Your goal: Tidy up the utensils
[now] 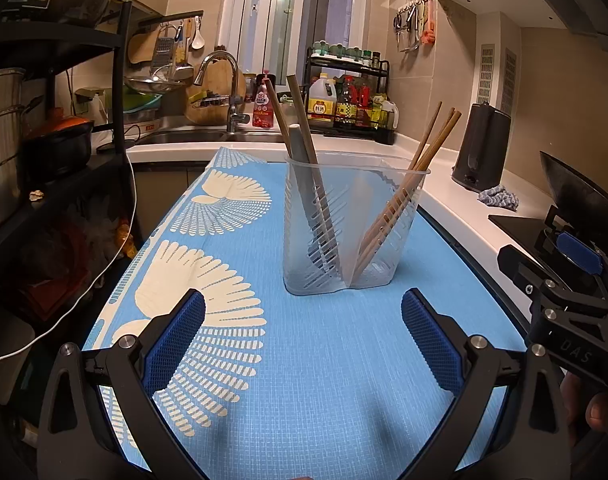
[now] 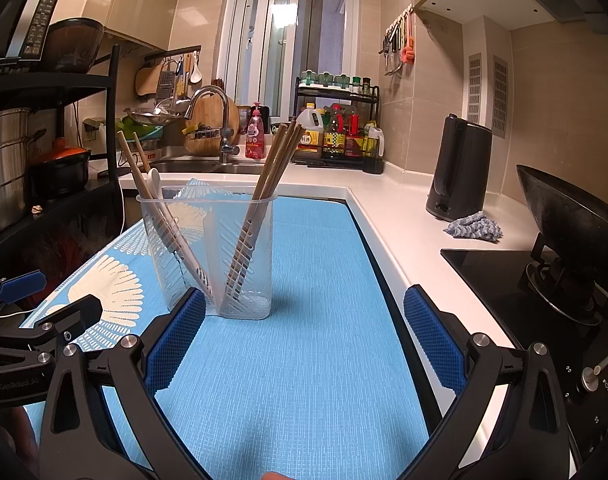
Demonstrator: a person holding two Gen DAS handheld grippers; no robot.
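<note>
Both grippers are wide open and hold nothing: my left gripper [image 1: 303, 334] and my right gripper [image 2: 304, 334] hover above the blue mat [image 1: 324, 380], their blue pads spread far apart. Just in front of them stands the clear utensil holder [image 1: 354, 224], upright on the mat and divided in two compartments. In one compartment lean several wooden chopsticks [image 1: 420, 164]; in the other I see two longer wooden sticks [image 1: 299, 120] together with a pale handle [image 2: 155, 184], I think of a spoon, but the plastic hides its lower part.

I judge that the sorting is nearly finished or finished, because no loose utensil lies on the mat in either view. The next move, if any, calls for looking outside the mat for a remaining piece, or for drawing both grippers away.

Writing I can read: "DAS" on the right gripper's body in the left view, "GenRobot.AI" on the left gripper's body in the right view. The labels on the sauce bottles [image 2: 336, 136] are too small for me.
</note>
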